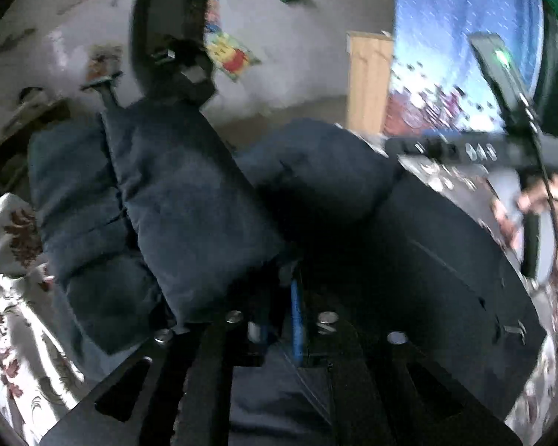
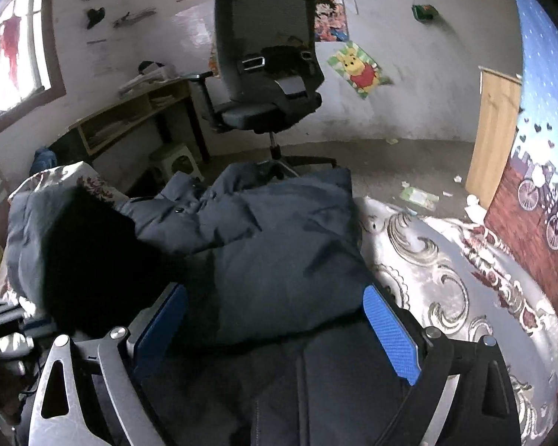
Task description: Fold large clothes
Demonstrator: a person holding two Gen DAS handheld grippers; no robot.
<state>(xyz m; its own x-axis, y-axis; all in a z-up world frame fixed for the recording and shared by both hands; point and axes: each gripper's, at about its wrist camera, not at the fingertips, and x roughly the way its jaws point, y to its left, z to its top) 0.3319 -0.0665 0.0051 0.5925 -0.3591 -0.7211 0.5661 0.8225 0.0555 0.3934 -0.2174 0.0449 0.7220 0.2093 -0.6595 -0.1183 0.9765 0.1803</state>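
Lying on the patterned bed (image 2: 446, 260), the jacket (image 2: 279, 245) fills wide-spread right tongs (image 2: 275, 330); left tongs (image 1: 279, 319) pinch it; office chair (image 2: 268, 63) at 12 o'clock

A dark navy padded jacket (image 2: 279, 245) lies rumpled on the bed, quilted and puffy, its snap-buttoned front edge toward 11 o'clock. One padded panel (image 1: 189, 200) stands lifted and folded toward 10 o'clock.

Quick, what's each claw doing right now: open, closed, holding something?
Left claw: closed on the dark jacket.
Right claw: open, blue pads either side of the jacket, not clamped.
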